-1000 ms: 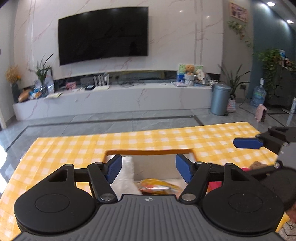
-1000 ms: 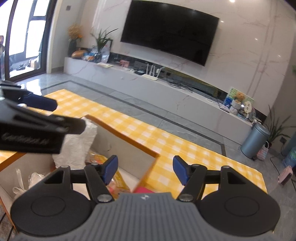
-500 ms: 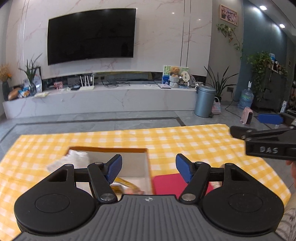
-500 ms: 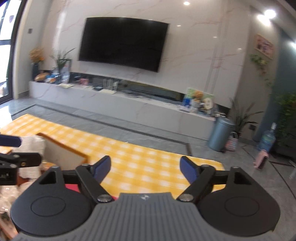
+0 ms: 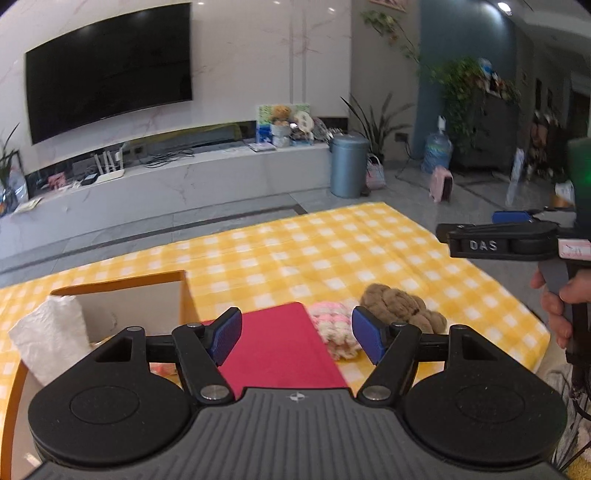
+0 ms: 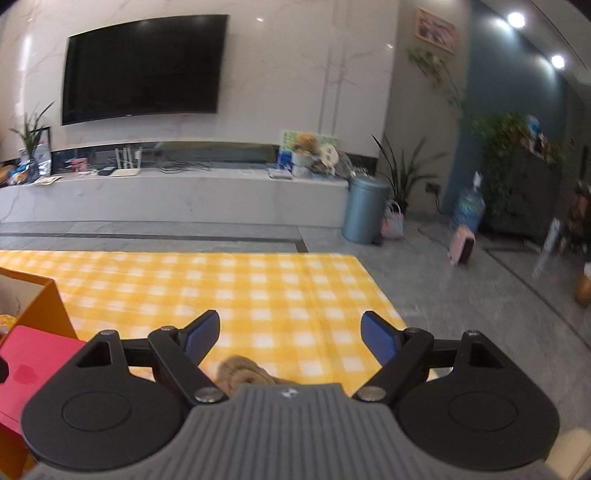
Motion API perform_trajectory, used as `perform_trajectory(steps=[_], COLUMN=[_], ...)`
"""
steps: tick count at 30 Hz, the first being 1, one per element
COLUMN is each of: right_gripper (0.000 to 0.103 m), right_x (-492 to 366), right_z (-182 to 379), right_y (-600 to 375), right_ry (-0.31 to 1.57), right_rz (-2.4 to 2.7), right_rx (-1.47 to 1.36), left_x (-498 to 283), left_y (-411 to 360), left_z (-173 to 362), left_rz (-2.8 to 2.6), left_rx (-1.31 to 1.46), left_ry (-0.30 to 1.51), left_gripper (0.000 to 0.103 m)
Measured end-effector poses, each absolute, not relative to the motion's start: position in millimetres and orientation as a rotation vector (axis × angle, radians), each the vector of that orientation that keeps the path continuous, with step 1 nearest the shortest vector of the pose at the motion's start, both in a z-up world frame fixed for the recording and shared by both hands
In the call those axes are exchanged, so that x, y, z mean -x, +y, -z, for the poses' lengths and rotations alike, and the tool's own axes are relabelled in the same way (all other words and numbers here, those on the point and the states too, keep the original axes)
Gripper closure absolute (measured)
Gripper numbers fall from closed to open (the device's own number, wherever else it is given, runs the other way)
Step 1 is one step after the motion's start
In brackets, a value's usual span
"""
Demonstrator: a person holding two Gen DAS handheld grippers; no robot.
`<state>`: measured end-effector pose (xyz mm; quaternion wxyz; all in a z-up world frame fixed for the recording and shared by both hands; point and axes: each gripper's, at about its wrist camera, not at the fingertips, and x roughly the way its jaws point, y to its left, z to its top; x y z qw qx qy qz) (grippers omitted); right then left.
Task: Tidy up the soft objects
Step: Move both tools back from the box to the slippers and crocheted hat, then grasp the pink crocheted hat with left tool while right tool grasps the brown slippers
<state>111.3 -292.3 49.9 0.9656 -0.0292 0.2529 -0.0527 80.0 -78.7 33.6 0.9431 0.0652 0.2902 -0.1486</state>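
Both my grippers have swung right, off the box (image 5: 122,291) toward the yarn.
Left gripper (image 5: 297,334) and right gripper (image 6: 288,334): fingers released, empty. Brown yarn bundle (image 5: 402,308) lies beyond on the desk (image 5: 332,251); likely light, squashy; I'd pinch mid-bundle.

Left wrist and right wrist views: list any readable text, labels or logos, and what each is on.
"DAS": raised letters on the side of the right gripper, seen in the left wrist view.
Pink label on that gripper: print too blurred to read.
Small round emblem on the left gripper body: a logo, no letters.
Framed picture on the wall and printed card on the TV shelf: too small and blurred to read.
No other text is legible.
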Motion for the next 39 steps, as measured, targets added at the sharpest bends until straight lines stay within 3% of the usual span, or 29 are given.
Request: perform_trajectory(steps=[11,25,39], right_gripper=[0.021,0.021,0.021], right_x=[-136,-176,-189], right_z=[4,51,62], right_y=[-325,-364,-357], right_ry=[0.604,0.841,0.922], right_rz=[0.064,0.094,0.046], right_rx=[-0.057,-0.307,-0.293], left_x=[-97,-157,-251], left_y=[-142,-187,-204], left_z=[-10,30,75], left_rz=[0.392,0.461,0.305], left_rx=[-0.323,-0.522,-0.495], left_ry=[0.682,0.965,1.261], left_gripper=[0.019,0.016,0.014])
